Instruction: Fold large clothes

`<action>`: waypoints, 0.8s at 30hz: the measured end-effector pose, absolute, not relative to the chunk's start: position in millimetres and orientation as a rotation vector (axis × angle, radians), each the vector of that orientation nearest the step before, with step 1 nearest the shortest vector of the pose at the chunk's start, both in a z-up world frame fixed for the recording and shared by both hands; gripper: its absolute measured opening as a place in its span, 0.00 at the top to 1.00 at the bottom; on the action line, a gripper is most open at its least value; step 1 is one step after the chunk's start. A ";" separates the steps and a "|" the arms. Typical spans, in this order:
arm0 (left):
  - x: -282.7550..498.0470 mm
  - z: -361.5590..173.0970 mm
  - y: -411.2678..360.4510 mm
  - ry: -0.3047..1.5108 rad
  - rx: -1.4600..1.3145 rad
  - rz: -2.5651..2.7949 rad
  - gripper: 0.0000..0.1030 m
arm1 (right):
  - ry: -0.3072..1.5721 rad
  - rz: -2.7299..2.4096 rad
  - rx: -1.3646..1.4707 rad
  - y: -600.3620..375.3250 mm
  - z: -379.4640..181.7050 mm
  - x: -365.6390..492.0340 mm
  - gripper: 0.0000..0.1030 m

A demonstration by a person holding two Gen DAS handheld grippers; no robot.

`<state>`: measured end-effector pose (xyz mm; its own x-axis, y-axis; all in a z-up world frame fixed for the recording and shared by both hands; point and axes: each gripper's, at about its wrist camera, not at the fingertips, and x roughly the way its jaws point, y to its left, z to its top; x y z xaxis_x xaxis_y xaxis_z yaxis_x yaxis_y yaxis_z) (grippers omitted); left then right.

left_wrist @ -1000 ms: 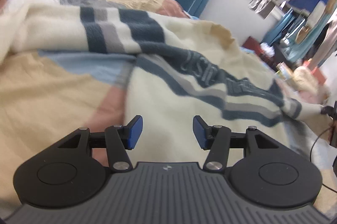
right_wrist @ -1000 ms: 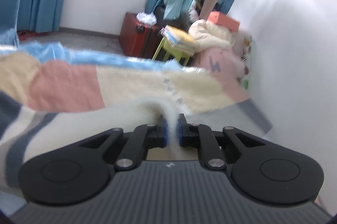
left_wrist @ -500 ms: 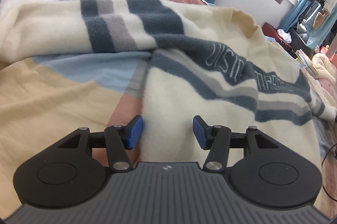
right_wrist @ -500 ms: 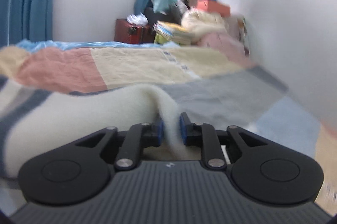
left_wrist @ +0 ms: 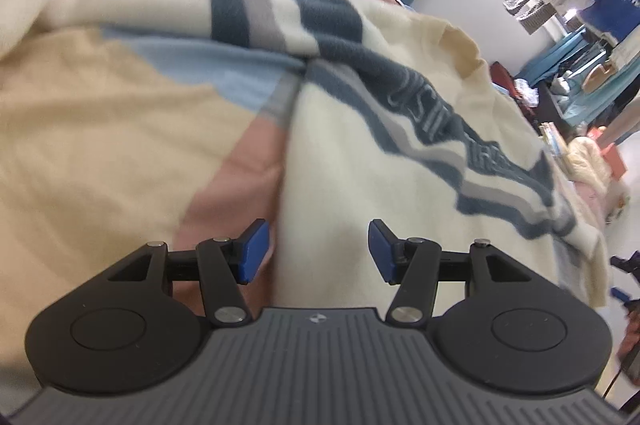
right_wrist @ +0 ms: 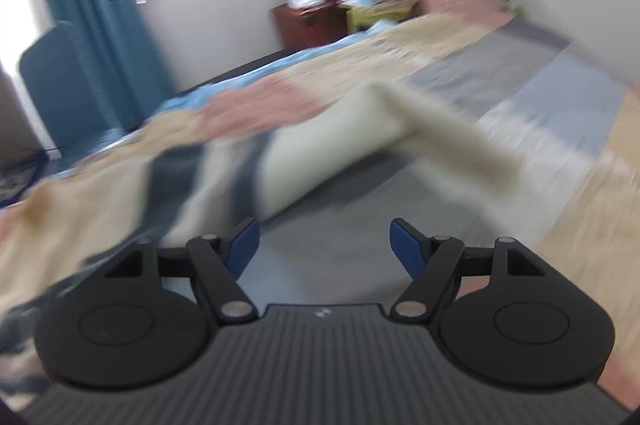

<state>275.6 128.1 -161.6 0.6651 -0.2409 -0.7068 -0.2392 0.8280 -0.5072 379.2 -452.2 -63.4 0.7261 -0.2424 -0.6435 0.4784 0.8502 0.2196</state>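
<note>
Now the right gripper (right_wrist: 324, 245) has let go of the cream striped sweater (right_wrist: 320, 145), jaws opening on nothing; the left gripper (left_wrist: 318, 251) stays apart above it.

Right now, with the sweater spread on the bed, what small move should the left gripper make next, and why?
Probably ease the left gripper down and close on the sweater edge just ahead. Its jaws stand apart with the cream side edge between them, untouched. The right gripper is opening with nothing between its pads, the sleeve already laid out ahead of it.
</note>
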 end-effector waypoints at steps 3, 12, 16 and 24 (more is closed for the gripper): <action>259.5 -160.6 120.2 0.871 -0.616 -0.024 0.41 | 0.689 -0.313 0.505 -417.4 -69.0 348.8 0.29; 229.5 -158.7 123.3 0.885 -0.700 -0.076 0.41 | 0.830 -0.125 0.728 -364.5 -126.7 273.4 0.29; 228.8 -164.9 120.8 0.909 -0.735 -0.089 0.41 | 0.914 -0.170 0.749 -363.2 -149.8 266.6 0.29; 246.5 -183.9 104.4 0.947 -0.742 -0.092 0.43 | 0.893 -0.120 0.697 -349.2 -161.8 286.6 0.35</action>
<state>246.5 104.4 -183.9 0.5996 -0.3815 -0.7035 -0.2396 0.7531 -0.6127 286.6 -349.2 -161.8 0.6362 0.1837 -0.7494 0.3746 0.7756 0.5081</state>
